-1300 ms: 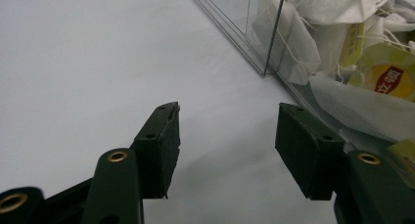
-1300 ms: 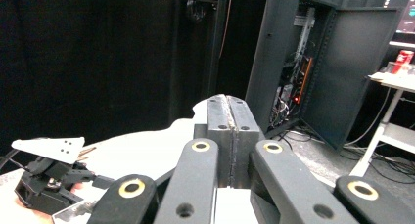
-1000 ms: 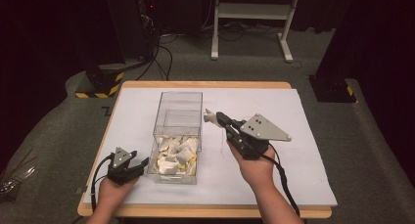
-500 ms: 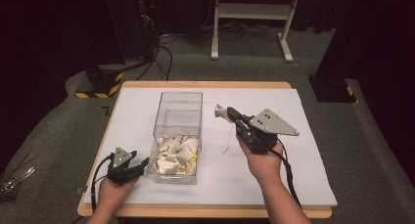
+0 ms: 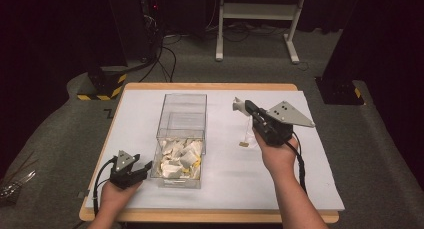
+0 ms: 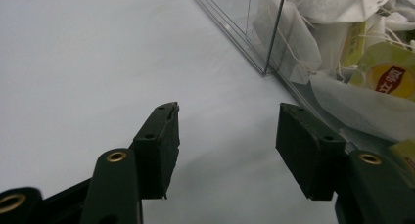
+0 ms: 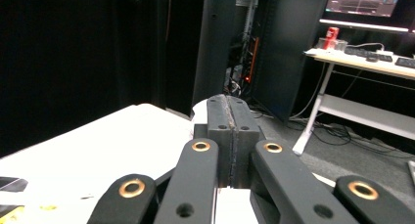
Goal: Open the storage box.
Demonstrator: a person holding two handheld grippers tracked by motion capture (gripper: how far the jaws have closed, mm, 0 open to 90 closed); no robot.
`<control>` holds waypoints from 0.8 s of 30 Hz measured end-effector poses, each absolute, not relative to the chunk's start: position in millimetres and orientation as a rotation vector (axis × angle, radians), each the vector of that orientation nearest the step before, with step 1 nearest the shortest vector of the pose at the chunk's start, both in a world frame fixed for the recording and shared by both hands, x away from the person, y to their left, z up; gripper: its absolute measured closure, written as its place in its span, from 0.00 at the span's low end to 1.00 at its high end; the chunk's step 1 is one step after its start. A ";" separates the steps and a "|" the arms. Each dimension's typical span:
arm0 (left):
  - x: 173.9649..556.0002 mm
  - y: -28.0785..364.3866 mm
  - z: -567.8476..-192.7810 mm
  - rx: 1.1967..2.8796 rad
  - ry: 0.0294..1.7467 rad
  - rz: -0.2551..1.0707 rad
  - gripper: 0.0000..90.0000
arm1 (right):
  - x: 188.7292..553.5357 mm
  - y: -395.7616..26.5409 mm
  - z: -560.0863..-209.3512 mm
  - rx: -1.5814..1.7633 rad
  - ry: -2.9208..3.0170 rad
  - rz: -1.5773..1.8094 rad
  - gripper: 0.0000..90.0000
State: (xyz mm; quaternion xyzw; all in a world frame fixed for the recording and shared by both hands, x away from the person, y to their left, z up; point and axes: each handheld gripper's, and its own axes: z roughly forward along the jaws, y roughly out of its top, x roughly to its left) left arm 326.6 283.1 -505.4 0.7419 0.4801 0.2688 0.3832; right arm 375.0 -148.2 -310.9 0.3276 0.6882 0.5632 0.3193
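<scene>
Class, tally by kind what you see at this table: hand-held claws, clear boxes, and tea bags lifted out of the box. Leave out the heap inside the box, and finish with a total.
Claws: 2 (left claw, right claw)
Clear boxes: 1 (clear box)
Tea bags out of the box: 1 (tea bag, pinched in the right claw)
Total: 4

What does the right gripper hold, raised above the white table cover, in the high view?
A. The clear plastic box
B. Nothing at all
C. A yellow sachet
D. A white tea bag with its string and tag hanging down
D: the right gripper has its jaws shut on a white tea bag, whose thin string and small tag hang down, to the right of the clear plastic box.
</scene>
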 end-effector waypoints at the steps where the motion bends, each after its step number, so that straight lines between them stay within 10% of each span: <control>1: 326.6 283.1 -505.4 1.891 1.224 0.687 0.46 | 376.5 -149.5 -310.6 0.867 1.807 1.481 1.00; 24: 325.8 284.5 -505.2 1.875 1.226 0.685 0.46 | 410.3 -162.8 -291.6 0.907 1.750 1.400 1.00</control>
